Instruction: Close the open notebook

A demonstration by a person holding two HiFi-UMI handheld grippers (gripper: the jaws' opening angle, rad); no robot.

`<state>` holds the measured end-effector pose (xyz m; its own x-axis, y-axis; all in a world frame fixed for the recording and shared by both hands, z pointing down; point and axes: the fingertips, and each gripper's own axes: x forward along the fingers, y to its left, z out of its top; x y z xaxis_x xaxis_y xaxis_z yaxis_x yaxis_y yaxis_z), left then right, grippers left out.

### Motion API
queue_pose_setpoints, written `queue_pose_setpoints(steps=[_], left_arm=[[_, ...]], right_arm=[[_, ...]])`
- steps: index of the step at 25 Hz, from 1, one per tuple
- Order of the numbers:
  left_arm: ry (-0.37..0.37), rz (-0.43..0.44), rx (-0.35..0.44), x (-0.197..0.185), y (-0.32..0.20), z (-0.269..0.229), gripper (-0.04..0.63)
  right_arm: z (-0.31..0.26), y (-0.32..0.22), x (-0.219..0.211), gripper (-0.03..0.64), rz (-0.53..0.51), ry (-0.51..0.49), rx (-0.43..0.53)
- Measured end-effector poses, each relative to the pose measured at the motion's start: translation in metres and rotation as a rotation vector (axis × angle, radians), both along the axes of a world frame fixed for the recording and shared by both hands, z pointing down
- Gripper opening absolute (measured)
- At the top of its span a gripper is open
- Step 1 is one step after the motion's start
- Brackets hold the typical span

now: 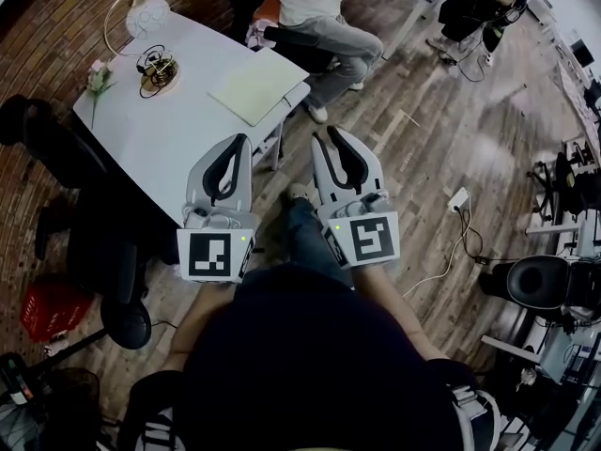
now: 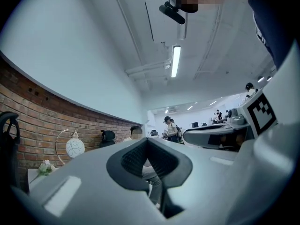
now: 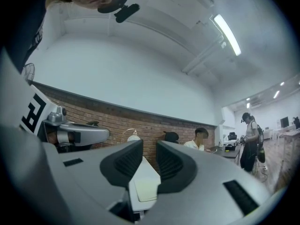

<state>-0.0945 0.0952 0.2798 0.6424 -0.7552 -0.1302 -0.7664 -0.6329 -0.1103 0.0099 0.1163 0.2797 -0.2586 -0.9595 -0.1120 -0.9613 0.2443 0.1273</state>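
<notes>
No words, numbers or brands are legible. Only black-and-white square coded markers (image 1: 211, 255) show, on the white plastic cubes (image 1: 368, 238) of the left gripper (image 1: 238, 143) and right gripper (image 1: 331, 137).

Left hand-held gripper (image 1: 237, 142): pale grey plastic shell, black ribbed pads lining curved jaws, white cube with black square markers (image 1: 217, 255) at rear. Right hand-held gripper (image 1: 332, 139): same grey shell, same black pads, second marker cube (image 1: 368, 239) with different pattern. Dark navy top (image 1: 310, 365), bit of white print. Blue jeans (image 1: 305, 238). Black head-mounted camera (image 2: 171, 12).
</notes>
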Motion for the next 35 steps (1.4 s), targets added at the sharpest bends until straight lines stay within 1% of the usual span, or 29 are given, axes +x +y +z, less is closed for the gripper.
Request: queue_pose_setpoints(steps=[4,9,11,19,29,33,35], left_arm=[[-0.002,-0.026,0.010,0.009,-0.024,0.003,-0.005],[0.005,-0.089,-0.015,0.021,-0.071,0.006,-0.005],[0.005,-0.118,-0.038,0.027,-0.089,0.003,-0.005],[0.007,-0.275,-0.046,0.040,-0.151,-0.009,-0.005],[-0.027,-0.446,-0.058,0.061,-0.214,-0.011,-0.005],[-0.023,-0.499,-0.048,0.063,-0.232,-0.008,-0.005],[-0.019,-0.520,-0.008,0.064,-0.239,-0.010,-0.005]], right_arm=[[0.003,-0.029,0.004,0.077,-0.038,0.001,0.006],[0.001,-0.086,0.015,0.077,-0.109,0.005,0.009],[-0.004,-0.110,0.021,0.077,-0.138,0.007,0.006],[-0.013,-0.187,0.037,0.077,-0.287,0.015,-0.016],[-0.009,-0.265,0.055,0.077,-0.455,0.023,-0.024],[-0.003,-0.288,0.058,0.077,-0.503,0.034,-0.029],[0.000,-0.297,0.059,0.077,-0.524,0.043,-0.027]])
